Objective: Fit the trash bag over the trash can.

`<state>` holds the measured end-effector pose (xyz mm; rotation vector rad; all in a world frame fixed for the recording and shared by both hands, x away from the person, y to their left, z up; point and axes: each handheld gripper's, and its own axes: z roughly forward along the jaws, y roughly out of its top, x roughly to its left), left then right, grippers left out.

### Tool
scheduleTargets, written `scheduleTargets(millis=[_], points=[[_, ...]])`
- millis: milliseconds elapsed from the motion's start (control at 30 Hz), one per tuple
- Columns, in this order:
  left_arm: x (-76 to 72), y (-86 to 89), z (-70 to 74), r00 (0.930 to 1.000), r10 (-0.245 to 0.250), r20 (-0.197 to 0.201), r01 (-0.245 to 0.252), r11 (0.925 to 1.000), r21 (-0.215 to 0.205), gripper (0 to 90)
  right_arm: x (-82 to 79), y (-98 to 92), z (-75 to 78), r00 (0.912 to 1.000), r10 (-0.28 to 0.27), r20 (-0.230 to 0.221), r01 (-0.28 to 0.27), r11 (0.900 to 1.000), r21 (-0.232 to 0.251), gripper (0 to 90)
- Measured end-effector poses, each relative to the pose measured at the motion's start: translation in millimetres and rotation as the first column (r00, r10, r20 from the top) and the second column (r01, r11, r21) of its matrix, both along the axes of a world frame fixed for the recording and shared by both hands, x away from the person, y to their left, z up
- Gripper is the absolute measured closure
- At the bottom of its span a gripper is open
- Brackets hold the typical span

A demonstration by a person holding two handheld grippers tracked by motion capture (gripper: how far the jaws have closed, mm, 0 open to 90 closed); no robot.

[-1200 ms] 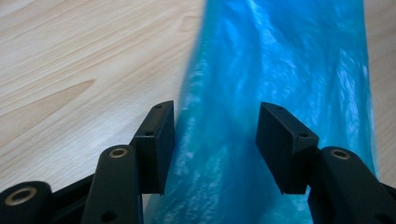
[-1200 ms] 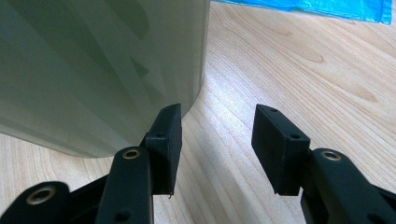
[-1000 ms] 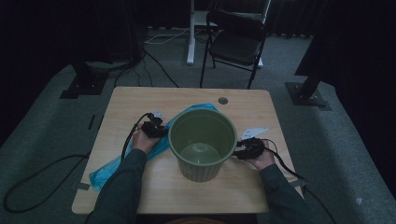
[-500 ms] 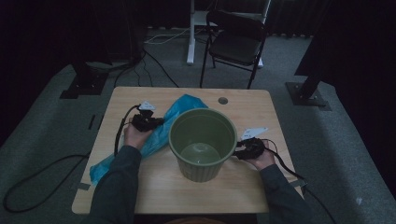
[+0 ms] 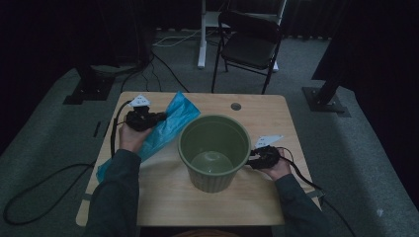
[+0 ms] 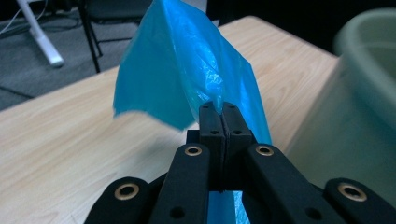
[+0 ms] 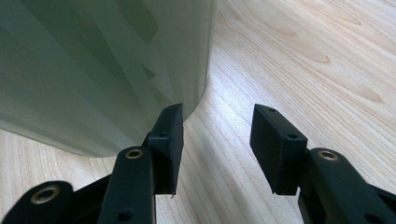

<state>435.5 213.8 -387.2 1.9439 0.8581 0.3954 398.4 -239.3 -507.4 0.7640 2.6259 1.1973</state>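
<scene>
A blue plastic bag (image 5: pixel 165 129) trails from the table's left edge up into my left gripper (image 5: pixel 162 117), which is raised left of the green bin (image 5: pixel 212 181). In the left gripper view the jaws (image 6: pixel 222 111) are shut on a pinched fold of the bag (image 6: pixel 182 70), with the bin's wall (image 6: pixel 355 112) blurred at the right. My right gripper (image 5: pixel 252 159) rests on the table against the bin's right side. In the right gripper view it (image 7: pixel 217 135) stands open with bare wood between the jaws, and one fingertip (image 7: pixel 169 128) sits close to the bin's ribbed wall (image 7: pixel 93 60).
The wooden table (image 5: pixel 281 123) has a round cable hole (image 5: pixel 235 106) at the back. A black folding chair (image 5: pixel 249 47) stands beyond it. Cables run across the grey floor at the left (image 5: pixel 44 187), and dark stand bases sit on either side (image 5: pixel 326 101).
My left gripper has closed on the blue bag and risen toward the back left, lifting the bag's upper part off the table. The right gripper and the bin have stayed put.
</scene>
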Motion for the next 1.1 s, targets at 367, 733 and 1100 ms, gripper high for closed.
scheduleTargets(millis=[367,733,1100], points=[[-19.2,-1.6,43.1,0.9952,-0.082,0.055,0.084,0.9954,-0.046,89.4,0.1,1.0,-0.5,1.0,0.008,-0.002,-0.008,1.0,-0.002,54.0],[-38.0,-8.9,71.9,0.9591,-0.278,0.056,0.283,0.9508,-0.127,89.3,0.1,1.2,-0.8,0.9999,0.007,-0.007,-0.007,1.0,-0.003,54.1],[-56.4,-10.8,91.3,0.916,-0.391,0.092,0.401,0.9034,-0.153,89.2,0.7,0.5,-0.7,1.0,0.006,-0.006,-0.006,1.0,-0.002,54.1]])
